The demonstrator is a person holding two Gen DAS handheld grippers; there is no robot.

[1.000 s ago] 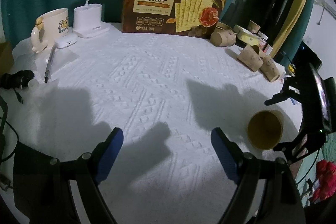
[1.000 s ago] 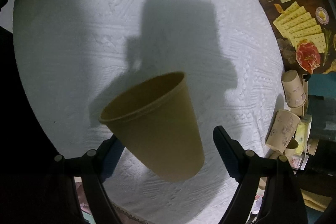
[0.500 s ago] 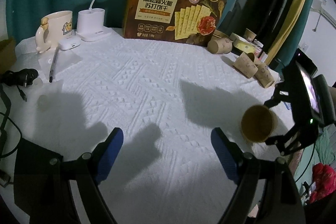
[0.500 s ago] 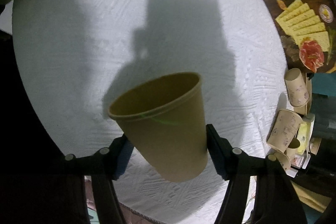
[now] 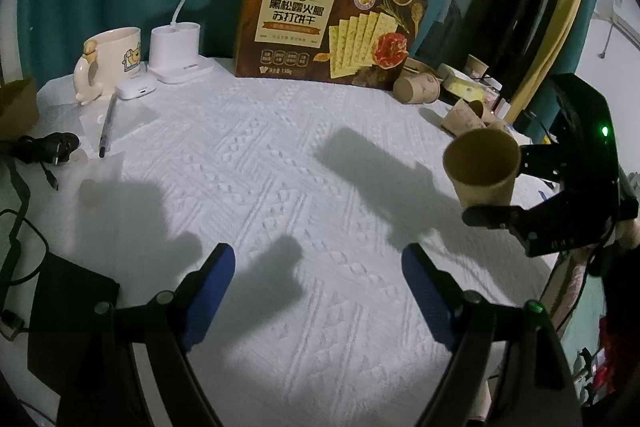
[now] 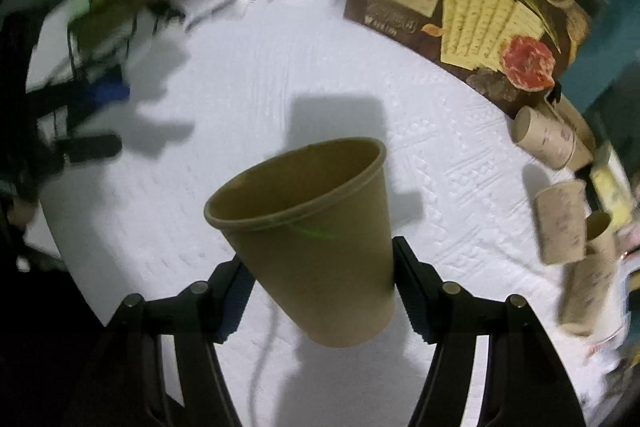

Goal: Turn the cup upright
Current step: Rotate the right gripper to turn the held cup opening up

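Observation:
A plain brown paper cup [image 6: 316, 243] sits between the blue-padded fingers of my right gripper [image 6: 322, 291], which is shut on its lower half. The cup is held above the white cloth, mouth up and tilted slightly away. It also shows in the left wrist view [image 5: 482, 169], held at the right by the right gripper [image 5: 504, 203]. My left gripper [image 5: 316, 291] is open and empty, low over the near part of the cloth.
A white textured cloth [image 5: 280, 167] covers the table. A cracker box [image 5: 332, 31], lamp base [image 5: 178, 53] and mug [image 5: 112, 61] stand at the back. Several printed paper cups [image 6: 560, 187] lie at the right. A pen [image 5: 107, 129] and cables lie left.
My right gripper closed on the cup, lifted it and turned it from lying tilted toward mouth-up. The left gripper stayed open and tilted up slightly.

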